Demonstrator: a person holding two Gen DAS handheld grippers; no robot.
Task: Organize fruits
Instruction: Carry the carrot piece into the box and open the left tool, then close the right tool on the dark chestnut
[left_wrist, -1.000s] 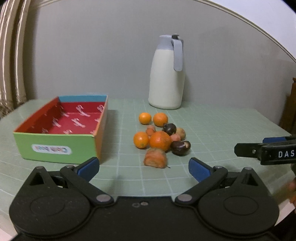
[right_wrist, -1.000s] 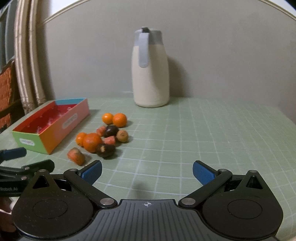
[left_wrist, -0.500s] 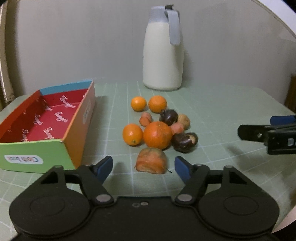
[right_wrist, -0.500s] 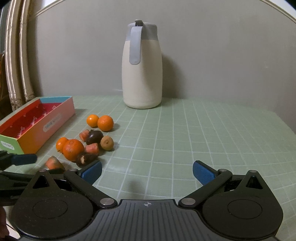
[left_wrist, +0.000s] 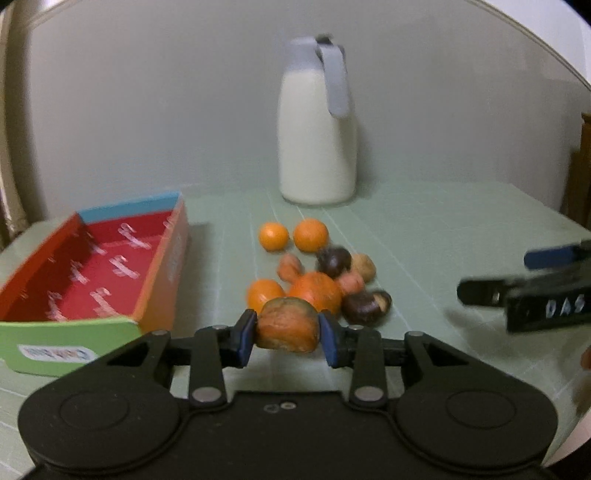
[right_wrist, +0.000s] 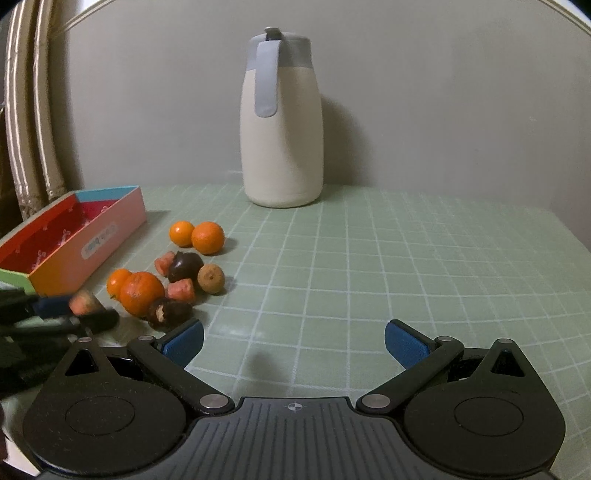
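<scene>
Your left gripper (left_wrist: 287, 334) has just been closing, and its blue pads (left_wrist: 246, 336) now sit against both sides of the wrinkled orange-brown fruit (left_wrist: 287, 325), nearest piece of the pile. From the right wrist view that same fruit (right_wrist: 84, 303) shows between the left fingers at the frame's left edge. Can't tell if it's off the mat yet.

Your right gripper (right_wrist: 293, 341) is wide open with nothing between the pads, hovering over bare green grid mat (right_wrist: 406, 266), to the right of the pile.

Rest of the fruit pile (left_wrist: 317, 266) is just beyond the gripped piece: a big orange (left_wrist: 316, 291) touching a smaller one (left_wrist: 264, 291), two dark fruits, a few pinkish bits, two small oranges (left_wrist: 291, 236) at the back.

The red-lined box (left_wrist: 96, 266) sits left of the pile, apart from it. White jug (left_wrist: 316, 147) stands at the back, by the wall.
</scene>
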